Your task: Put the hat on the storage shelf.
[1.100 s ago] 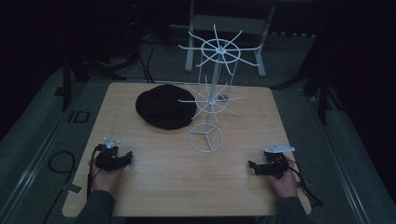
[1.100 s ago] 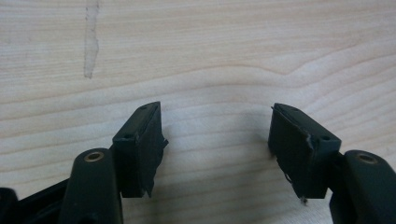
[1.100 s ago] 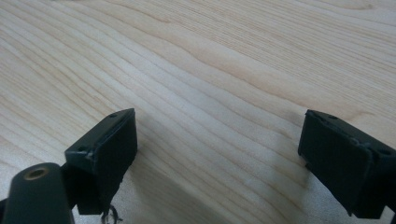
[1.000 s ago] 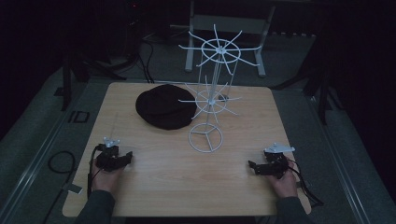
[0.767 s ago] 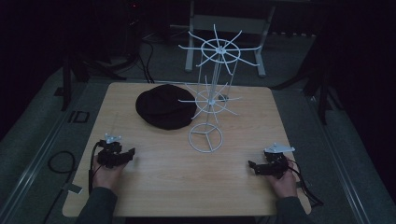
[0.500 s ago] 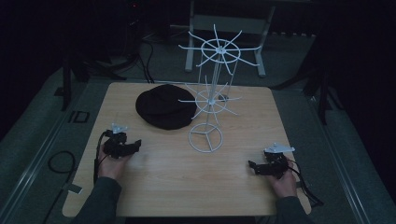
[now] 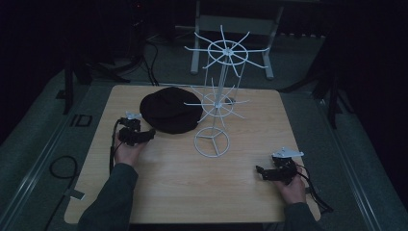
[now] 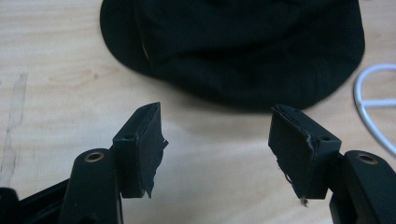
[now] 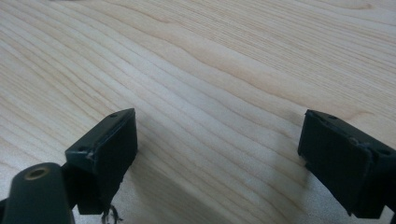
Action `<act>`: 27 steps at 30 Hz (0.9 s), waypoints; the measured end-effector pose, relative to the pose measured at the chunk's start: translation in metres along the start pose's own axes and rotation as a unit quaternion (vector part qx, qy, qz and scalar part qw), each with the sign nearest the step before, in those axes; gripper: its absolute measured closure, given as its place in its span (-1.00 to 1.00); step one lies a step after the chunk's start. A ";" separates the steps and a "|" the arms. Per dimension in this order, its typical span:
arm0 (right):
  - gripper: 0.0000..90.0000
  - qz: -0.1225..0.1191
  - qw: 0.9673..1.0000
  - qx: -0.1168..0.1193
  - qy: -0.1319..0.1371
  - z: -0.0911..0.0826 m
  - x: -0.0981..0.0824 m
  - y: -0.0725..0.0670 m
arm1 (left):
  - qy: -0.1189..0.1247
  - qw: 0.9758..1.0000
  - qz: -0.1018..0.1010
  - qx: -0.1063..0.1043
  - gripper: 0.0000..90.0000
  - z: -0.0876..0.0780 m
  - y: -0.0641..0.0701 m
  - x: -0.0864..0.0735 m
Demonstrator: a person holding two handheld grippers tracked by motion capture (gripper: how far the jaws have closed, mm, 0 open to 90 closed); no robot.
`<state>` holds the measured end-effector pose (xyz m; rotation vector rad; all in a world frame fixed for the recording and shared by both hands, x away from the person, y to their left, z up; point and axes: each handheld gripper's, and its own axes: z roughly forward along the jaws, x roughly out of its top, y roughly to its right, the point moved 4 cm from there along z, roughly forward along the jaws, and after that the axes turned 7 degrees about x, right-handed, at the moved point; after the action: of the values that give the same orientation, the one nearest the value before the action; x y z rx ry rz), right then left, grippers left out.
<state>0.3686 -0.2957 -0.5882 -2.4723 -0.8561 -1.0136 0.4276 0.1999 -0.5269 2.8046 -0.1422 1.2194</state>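
A black cap point(image 7: 169, 109) lies on the wooden table point(image 7: 192, 185) at the back left, beside a white wire display rack point(image 7: 219, 91). My left gripper point(image 7: 150, 135) hovers just short of the cap's near edge and points at it. In the left gripper view the cap point(image 8: 243, 46) lies a little beyond the left gripper point(image 8: 217, 135), whose jaws have just been opening and stand wide with nothing between them. My right gripper point(image 7: 261, 172) rests near the front right corner. The right gripper point(image 9: 219, 144) is open over bare wood point(image 9: 233, 65).
The rack's round base ring point(image 7: 212, 143) sits mid-table, right of the cap, and its edge point(image 8: 371, 109) shows to the right of the left jaws. Rack arms spread out at two heights. Cables and a metal frame point(image 7: 231, 29) lie on the dark floor behind.
The left hand has moved forward and to the right, from the table's left edge toward the cap, and risen a little. The right hand has stayed where it was.
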 end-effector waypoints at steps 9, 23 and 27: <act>-0.74 0.000 1.000 0.000 0.000 0.000 0.000 0.000 | -0.009 1.000 -0.011 0.019 -0.20 0.023 0.001 0.024; -0.74 0.000 1.000 0.000 0.000 0.000 0.000 0.000 | -0.034 0.998 -0.038 0.035 -0.21 0.052 -0.002 0.024; -0.74 0.000 1.000 0.000 0.000 0.000 0.000 0.000 | -0.034 0.998 -0.043 0.037 -0.23 0.058 0.000 0.026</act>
<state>0.3686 -0.2957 -0.5882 -2.4720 -0.8568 -1.0142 0.4871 0.1924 -0.5478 2.8832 0.0214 1.1358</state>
